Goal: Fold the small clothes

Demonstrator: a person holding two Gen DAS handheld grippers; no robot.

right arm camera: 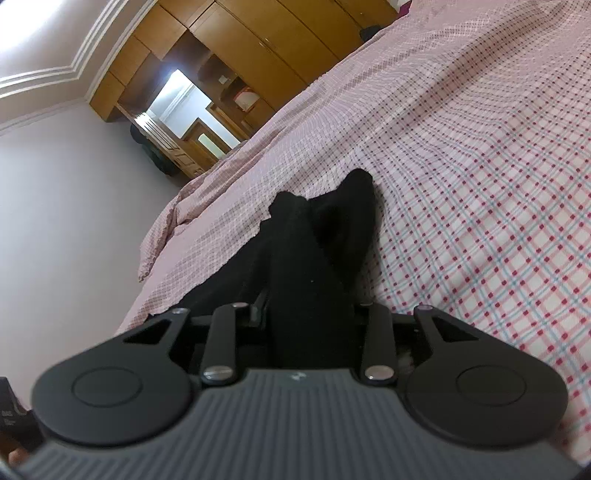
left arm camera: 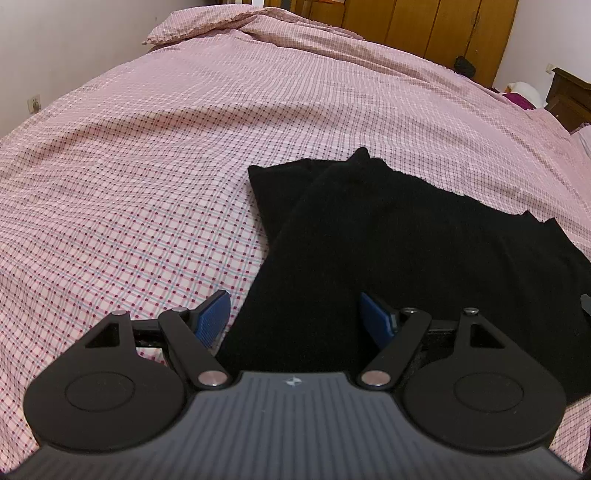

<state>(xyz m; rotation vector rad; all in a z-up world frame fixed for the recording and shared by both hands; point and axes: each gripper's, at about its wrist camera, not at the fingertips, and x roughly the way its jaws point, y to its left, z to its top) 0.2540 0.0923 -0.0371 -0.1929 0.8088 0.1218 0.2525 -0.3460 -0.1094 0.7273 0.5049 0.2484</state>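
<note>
A black garment [left arm camera: 388,229] lies spread on the pink checked bedspread [left arm camera: 147,166], with one long part running down between my left gripper's fingers. My left gripper [left arm camera: 295,314] is open, its blue pads [left arm camera: 210,317] on either side of the cloth. In the right wrist view the same black garment [right arm camera: 314,258] rises in folds from my right gripper [right arm camera: 310,317], which is shut on a bunch of it. The right fingertips are hidden by the cloth.
The bed's far edge and pillow [left arm camera: 192,26] lie at the back. Wooden wardrobes [left arm camera: 424,26] stand behind the bed. A wooden nightstand [left arm camera: 569,96] is at the right. A pale wall [right arm camera: 74,221] borders the bed in the right wrist view.
</note>
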